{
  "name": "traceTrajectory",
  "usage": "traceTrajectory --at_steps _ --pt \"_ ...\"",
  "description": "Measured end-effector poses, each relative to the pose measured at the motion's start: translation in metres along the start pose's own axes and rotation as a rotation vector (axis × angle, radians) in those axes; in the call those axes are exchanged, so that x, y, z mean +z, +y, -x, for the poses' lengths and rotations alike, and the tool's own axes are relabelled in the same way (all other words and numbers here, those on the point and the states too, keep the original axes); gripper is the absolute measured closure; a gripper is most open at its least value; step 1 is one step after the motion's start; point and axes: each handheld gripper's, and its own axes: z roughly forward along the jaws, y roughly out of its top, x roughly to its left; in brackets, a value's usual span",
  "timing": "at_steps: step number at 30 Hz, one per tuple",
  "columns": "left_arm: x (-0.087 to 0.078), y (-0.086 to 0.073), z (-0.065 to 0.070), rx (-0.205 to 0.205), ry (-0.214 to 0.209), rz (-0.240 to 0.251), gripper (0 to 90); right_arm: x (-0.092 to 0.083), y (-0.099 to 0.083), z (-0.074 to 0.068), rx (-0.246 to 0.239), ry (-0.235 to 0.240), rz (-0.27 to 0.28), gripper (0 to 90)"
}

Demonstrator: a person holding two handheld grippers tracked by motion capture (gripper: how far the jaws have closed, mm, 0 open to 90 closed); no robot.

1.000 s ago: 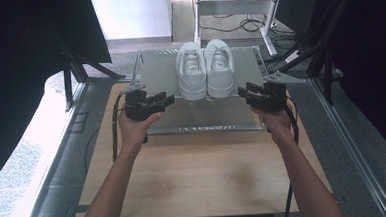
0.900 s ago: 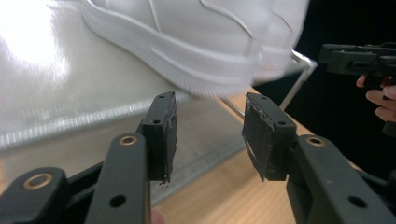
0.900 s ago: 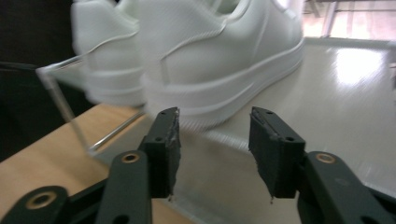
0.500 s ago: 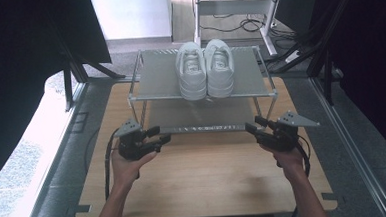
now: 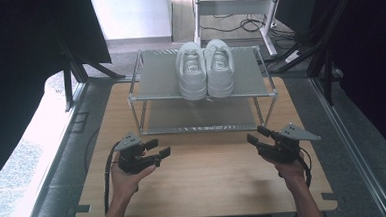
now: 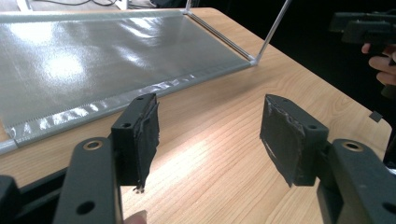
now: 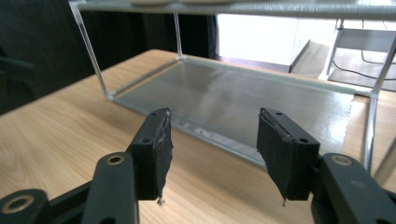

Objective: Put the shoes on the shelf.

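A pair of white sneakers stands side by side on the top shelf of a metal-framed rack. My left gripper rests low over the wooden table in front of the rack's left half, and its jaws have just been opening. It is open, with bare wood showing between the pads. My right gripper mirrors it in front of the rack's right half. It is open too, its jaws also having just been opening, and nothing sits between its pads.
The rack's grey lower shelf lies just ahead of both grippers, with thin corner posts at its ends. The wooden table stretches between the hands. Black frames and cables surround the table on the floor.
Both hands have come back from the rack's top shelf edge toward the near side of the table and sunk lower. Both pairs of jaws stand wider apart.
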Motion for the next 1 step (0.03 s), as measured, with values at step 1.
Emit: traceTrajectory --at_steps 1 --pt "0.0006 -0.0007 -0.0007 -0.001 0.002 -0.003 36.3 0.0 -0.0026 0.0001 -0.002 -0.007 -0.013 43.2"
